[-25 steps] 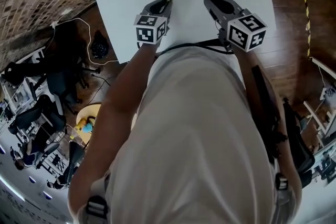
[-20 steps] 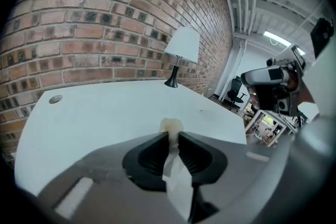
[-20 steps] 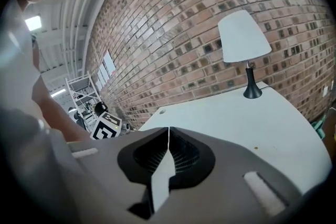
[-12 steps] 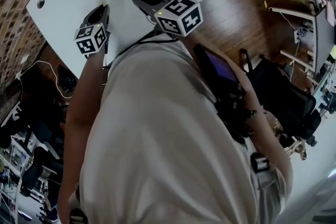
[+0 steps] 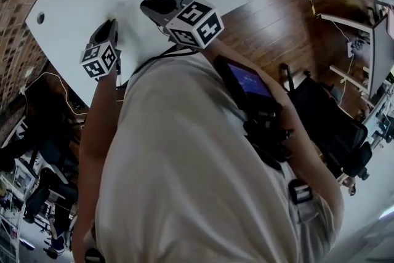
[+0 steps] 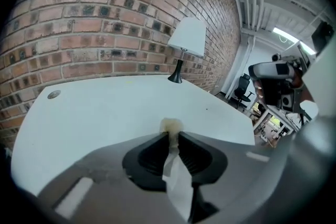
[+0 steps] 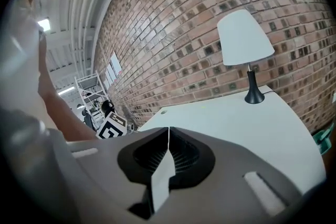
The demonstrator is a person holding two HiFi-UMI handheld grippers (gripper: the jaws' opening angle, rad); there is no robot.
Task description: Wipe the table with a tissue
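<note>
Tissue (image 6: 170, 125): small crumpled wad pinched at the tips of the left gripper (image 6: 172, 136), jaws closed on it, over the white table (image 6: 94, 107). Right gripper (image 7: 168, 132) just beside, jaws together, holding nothing.

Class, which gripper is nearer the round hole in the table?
Left. The left gripper lies just right of the hole in the head view; the right gripper is farther off, on the left gripper's other side.

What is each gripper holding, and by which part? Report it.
Left gripper pinches the tissue near one crumpled end, which pokes past the tips. Right gripper is shut, nothing showing past its tips.
</note>
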